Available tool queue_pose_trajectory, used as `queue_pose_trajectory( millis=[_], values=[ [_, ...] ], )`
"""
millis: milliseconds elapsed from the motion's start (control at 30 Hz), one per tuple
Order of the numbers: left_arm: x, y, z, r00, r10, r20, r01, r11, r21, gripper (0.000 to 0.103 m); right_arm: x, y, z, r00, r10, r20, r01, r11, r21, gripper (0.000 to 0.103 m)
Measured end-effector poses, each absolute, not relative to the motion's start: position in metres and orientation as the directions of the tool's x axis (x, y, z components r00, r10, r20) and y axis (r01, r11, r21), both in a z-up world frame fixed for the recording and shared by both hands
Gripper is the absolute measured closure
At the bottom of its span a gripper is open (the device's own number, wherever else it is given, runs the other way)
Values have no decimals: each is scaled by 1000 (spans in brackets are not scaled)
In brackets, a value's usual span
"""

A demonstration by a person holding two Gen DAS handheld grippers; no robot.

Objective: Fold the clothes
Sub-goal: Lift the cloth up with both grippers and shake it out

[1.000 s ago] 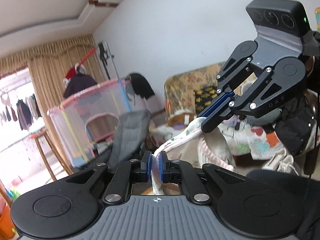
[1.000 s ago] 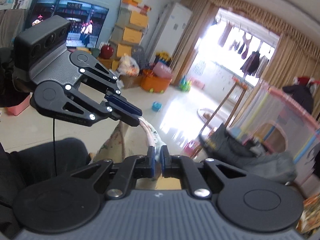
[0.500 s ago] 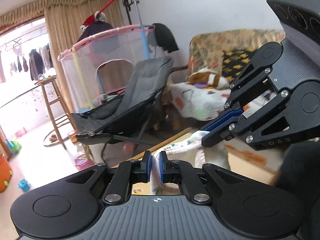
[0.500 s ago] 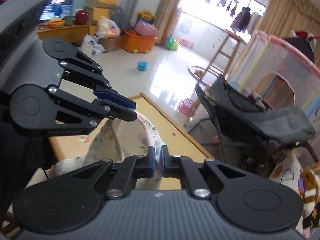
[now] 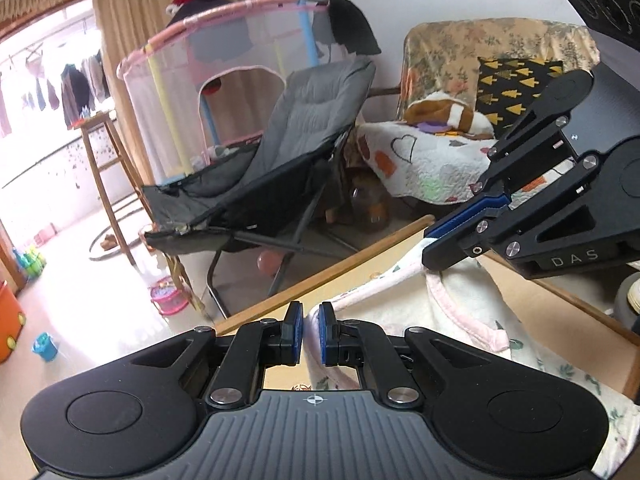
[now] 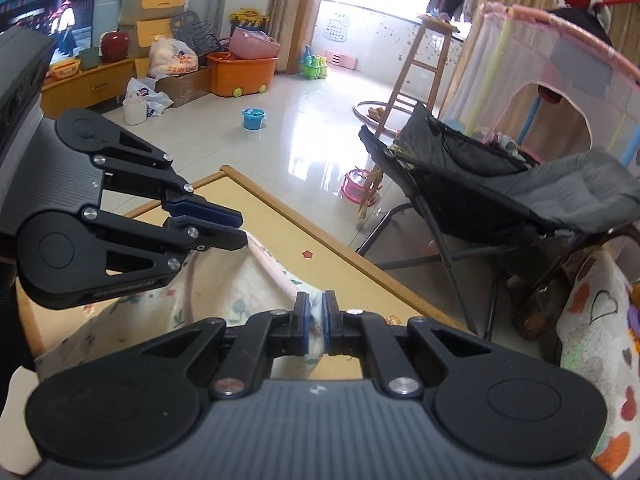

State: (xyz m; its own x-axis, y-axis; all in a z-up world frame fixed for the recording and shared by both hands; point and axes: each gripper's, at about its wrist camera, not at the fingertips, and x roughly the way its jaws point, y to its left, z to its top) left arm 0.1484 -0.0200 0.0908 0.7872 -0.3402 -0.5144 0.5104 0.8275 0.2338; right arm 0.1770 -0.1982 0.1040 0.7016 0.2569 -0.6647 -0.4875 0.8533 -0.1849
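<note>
I read "DAS" on the right gripper [image 5: 434,254] at frame right. Both it and the left gripper [image 5: 311,338] pinch the pink-trimmed garment [image 5: 464,312], draped over the wooden table [image 6: 280,216]. Grey folding chair [image 5: 288,152] beyond.

- left gripper [image 5: 311,334]: black linkage arms, silver screws, blue pads, ribbed grey body, two round black discs
- right gripper [image 6: 315,326]: same black-and-grey build, blue pads; "DAS" printed on its side in the left wrist view
</note>
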Motion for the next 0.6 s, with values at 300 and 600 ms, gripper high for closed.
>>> queue_pose_trajectory(
  millis=[300,600],
  values=[
    [207,-27,58,766,-298,-570,501,832,239,94,207,-205,78,696,261,-669,-449,885,-122,97],
    [252,-25,44,773,-259,-579,444,872,204,94,236,-210,64,708,233,-667,-404,908,-112,97]
  ],
)
